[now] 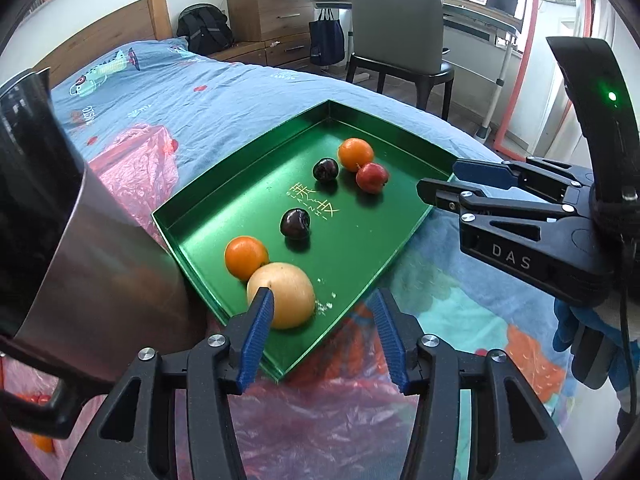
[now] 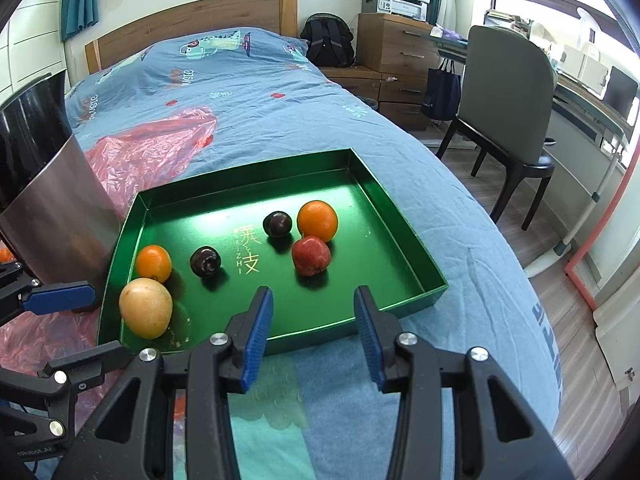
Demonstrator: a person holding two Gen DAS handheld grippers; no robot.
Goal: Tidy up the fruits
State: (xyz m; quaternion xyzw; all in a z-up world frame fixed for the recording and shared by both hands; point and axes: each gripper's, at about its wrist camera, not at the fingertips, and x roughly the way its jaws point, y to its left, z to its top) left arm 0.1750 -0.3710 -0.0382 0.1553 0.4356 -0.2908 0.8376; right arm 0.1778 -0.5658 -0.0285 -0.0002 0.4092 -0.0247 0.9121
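Six fruits lie in a green tray (image 2: 404,240) on a bed (image 2: 248,92). The left gripper (image 1: 324,312) and right gripper (image 2: 314,312) hover at its near edge, jaws parted, holding nothing.

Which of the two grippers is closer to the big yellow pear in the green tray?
Left. The left gripper hangs just over the big yellow pear, jaws open; the right gripper sits nearer the red apple.

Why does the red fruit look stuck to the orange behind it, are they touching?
Touching, it seems. In the right wrist view the red fruit sits right against the orange with no green tray floor showing between them; the left wrist view shows the same.
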